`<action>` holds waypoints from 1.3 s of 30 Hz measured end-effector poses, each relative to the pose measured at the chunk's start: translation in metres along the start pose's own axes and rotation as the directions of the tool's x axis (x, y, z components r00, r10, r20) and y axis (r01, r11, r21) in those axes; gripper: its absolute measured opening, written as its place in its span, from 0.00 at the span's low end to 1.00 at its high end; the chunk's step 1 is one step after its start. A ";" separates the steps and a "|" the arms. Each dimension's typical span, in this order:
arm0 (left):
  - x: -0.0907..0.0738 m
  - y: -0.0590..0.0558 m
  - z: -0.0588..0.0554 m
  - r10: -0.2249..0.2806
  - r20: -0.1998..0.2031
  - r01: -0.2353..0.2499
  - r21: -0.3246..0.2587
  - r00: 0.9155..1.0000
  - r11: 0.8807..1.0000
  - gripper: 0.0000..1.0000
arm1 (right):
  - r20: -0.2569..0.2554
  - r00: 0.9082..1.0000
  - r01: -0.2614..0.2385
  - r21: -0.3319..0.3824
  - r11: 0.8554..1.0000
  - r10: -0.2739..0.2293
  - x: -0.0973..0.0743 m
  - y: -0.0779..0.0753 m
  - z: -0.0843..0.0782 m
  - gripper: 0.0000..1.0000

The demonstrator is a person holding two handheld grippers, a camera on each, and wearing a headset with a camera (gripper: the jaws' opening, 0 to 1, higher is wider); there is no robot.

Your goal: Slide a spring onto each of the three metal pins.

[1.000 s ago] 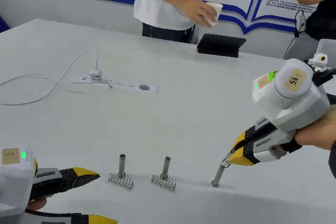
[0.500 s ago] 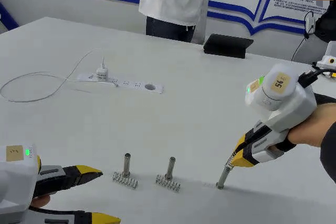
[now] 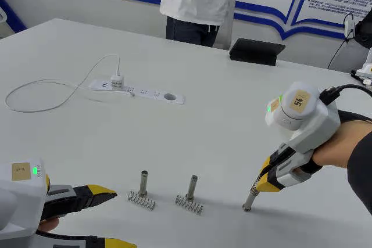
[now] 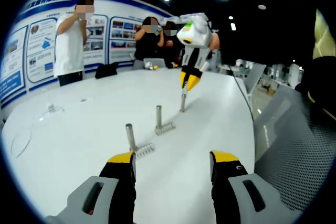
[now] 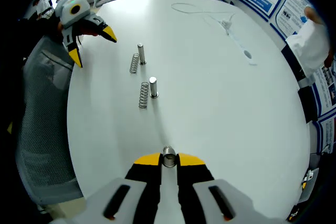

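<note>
Right tongs (image 3: 260, 186) are pinched together on a spring (image 5: 168, 157), and the coil sits right at the top of the right-hand pin (image 3: 249, 202). The tool comes in along the pin's own line, which is what lets the coil thread down the shaft. That pin looks tilted toward the tongs, probably pushed over by the contact. The first threading looks begun but not finished, and I cannot tell how far down the coil has got.

Over on the near left, the left tongs (image 3: 119, 219) hang wide apart, low over the tabletop (image 3: 203, 126), gripping nothing. They sit clear of the work, yet close to the next pieces.

The middle pin (image 3: 192, 187) and left-hand pin (image 3: 143, 182) stand upright and bare. A second spring (image 3: 189, 204) lies on its side at the middle pin's foot and a third spring (image 3: 141, 200) at the left-hand one's. Each lies just beside its pin, handy to lift and drop over it.
</note>
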State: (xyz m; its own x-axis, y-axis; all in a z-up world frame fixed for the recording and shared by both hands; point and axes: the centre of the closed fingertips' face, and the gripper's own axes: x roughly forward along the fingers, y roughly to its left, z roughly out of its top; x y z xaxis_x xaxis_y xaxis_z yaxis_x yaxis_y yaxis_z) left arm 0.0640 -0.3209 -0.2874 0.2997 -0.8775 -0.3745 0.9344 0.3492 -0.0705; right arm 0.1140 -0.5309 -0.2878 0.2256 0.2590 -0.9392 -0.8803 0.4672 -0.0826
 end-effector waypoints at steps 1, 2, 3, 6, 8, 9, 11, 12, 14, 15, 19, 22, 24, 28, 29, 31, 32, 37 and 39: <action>0.000 0.000 0.000 0.000 0.000 0.000 -0.001 1.000 1.000 0.58 | -0.004 1.000 -0.002 0.000 1.000 0.002 0.001 0.000 -0.001 0.12; 0.000 0.000 0.000 0.000 0.000 0.000 -0.001 1.000 1.000 0.58 | -0.009 1.000 -0.003 -0.001 1.000 0.003 0.004 0.000 -0.001 0.12; 0.000 0.000 0.000 0.000 0.000 0.000 -0.001 1.000 1.000 0.58 | -0.013 1.000 -0.005 0.001 1.000 0.005 0.005 0.000 -0.002 0.12; 0.000 0.000 0.000 0.001 -0.001 -0.001 -0.001 1.000 1.000 0.57 | -0.017 1.000 -0.010 0.007 1.000 0.010 0.010 0.001 -0.002 0.12; -0.001 0.000 0.000 0.002 -0.001 -0.002 -0.001 1.000 1.000 0.57 | -0.022 1.000 -0.014 0.012 1.000 0.014 0.014 0.002 -0.004 0.12; 0.000 0.000 0.000 0.002 -0.001 -0.002 -0.001 1.000 1.000 0.57 | -0.022 1.000 -0.015 0.016 1.000 0.015 0.016 0.002 -0.004 0.12; 0.000 0.000 0.000 0.002 -0.001 -0.002 -0.001 1.000 1.000 0.57 | -0.023 1.000 -0.017 0.022 1.000 0.018 0.019 0.002 -0.005 0.12; 0.000 0.000 0.000 0.001 -0.001 -0.001 -0.001 1.000 1.000 0.57 | -0.023 1.000 -0.018 0.027 0.999 0.018 0.022 0.002 -0.006 0.12; 0.000 0.000 -0.001 0.002 -0.003 -0.002 0.000 1.000 1.000 0.57 | -0.022 1.000 -0.016 0.032 0.999 0.016 0.024 0.002 -0.007 0.12; 0.000 0.000 -0.001 0.002 -0.003 -0.002 -0.001 1.000 1.000 0.57 | -0.026 1.000 -0.015 0.037 0.999 0.016 0.026 0.002 -0.008 0.12; 0.000 0.000 -0.001 0.001 -0.004 -0.001 -0.002 1.000 1.000 0.57 | -0.035 0.999 -0.012 0.035 0.999 0.013 0.032 0.002 -0.010 0.12; 0.001 0.000 -0.001 0.000 -0.004 0.000 -0.001 1.000 1.000 0.57 | -0.041 0.999 -0.011 0.033 0.999 0.012 0.036 0.003 -0.011 0.12; 0.001 0.000 -0.001 0.001 -0.003 -0.001 -0.002 1.000 1.000 0.57 | -0.046 0.999 -0.008 0.028 1.000 0.010 0.038 0.003 -0.012 0.12; 0.000 0.001 -0.001 0.004 -0.002 -0.004 -0.005 1.000 1.000 0.57 | -0.041 0.999 -0.006 0.035 0.999 0.008 0.039 0.003 -0.011 0.12; 0.000 0.001 -0.001 0.004 -0.002 -0.004 -0.006 1.000 1.000 0.57 | -0.041 0.999 -0.007 0.035 0.999 0.008 0.039 0.003 -0.011 0.12; 0.001 0.001 -0.001 0.002 -0.002 -0.002 -0.004 1.000 1.000 0.57 | -0.039 0.999 -0.008 0.032 0.999 0.009 0.039 0.002 -0.012 0.12; 0.001 0.001 -0.001 0.002 -0.002 -0.002 -0.003 1.000 1.000 0.57 | -0.041 0.999 -0.009 0.030 0.999 0.011 0.040 0.003 -0.012 0.12; 0.001 0.000 0.000 0.002 -0.002 -0.002 -0.004 1.000 1.000 0.57 | -0.035 0.999 -0.007 0.027 1.000 0.008 0.039 0.004 -0.013 0.16; 0.001 0.001 0.000 0.002 -0.001 -0.002 -0.003 1.000 1.000 0.57 | -0.029 1.000 0.000 0.025 1.000 0.001 0.038 0.003 -0.013 0.17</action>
State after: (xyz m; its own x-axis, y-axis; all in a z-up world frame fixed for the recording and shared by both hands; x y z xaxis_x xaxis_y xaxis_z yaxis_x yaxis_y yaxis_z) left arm 0.0649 -0.3218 -0.2879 0.3011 -0.8766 -0.3754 0.9333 0.3517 -0.0729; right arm 0.1142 -0.5306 -0.3285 0.2126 0.2344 -0.9486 -0.8694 0.4886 -0.0741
